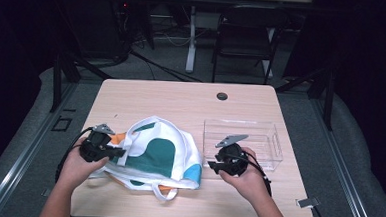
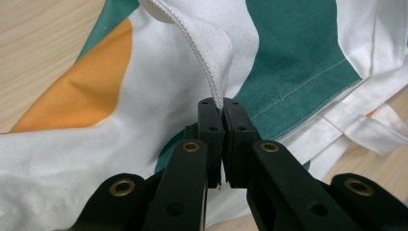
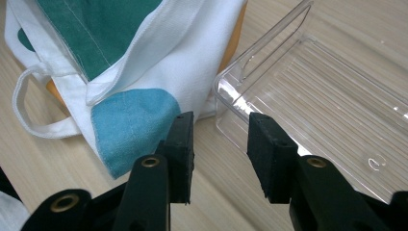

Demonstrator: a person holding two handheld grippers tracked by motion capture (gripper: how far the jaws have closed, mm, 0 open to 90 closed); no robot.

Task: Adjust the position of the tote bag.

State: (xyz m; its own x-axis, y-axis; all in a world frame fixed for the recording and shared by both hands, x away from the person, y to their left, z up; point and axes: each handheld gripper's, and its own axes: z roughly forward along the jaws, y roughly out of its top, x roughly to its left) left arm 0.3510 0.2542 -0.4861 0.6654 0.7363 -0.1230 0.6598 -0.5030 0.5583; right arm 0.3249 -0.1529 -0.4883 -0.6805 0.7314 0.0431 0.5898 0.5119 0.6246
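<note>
Cloth bag [image 1: 153, 154] flat on the table [image 1: 181, 100], just left of the clear tray [image 1: 244, 141]; hem pinched in left gripper [image 2: 222, 103]. Right gripper [image 3: 219, 144] part-open, empty. Best lifted slowly, keeping the thin fold from slipping

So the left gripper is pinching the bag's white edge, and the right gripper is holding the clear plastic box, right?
Not quite. The left gripper does pinch the white hem of the tote bag, but the right gripper holds nothing. The right gripper view shows its jaws apart, with the corner of the clear plastic box beyond them, untouched.
</note>
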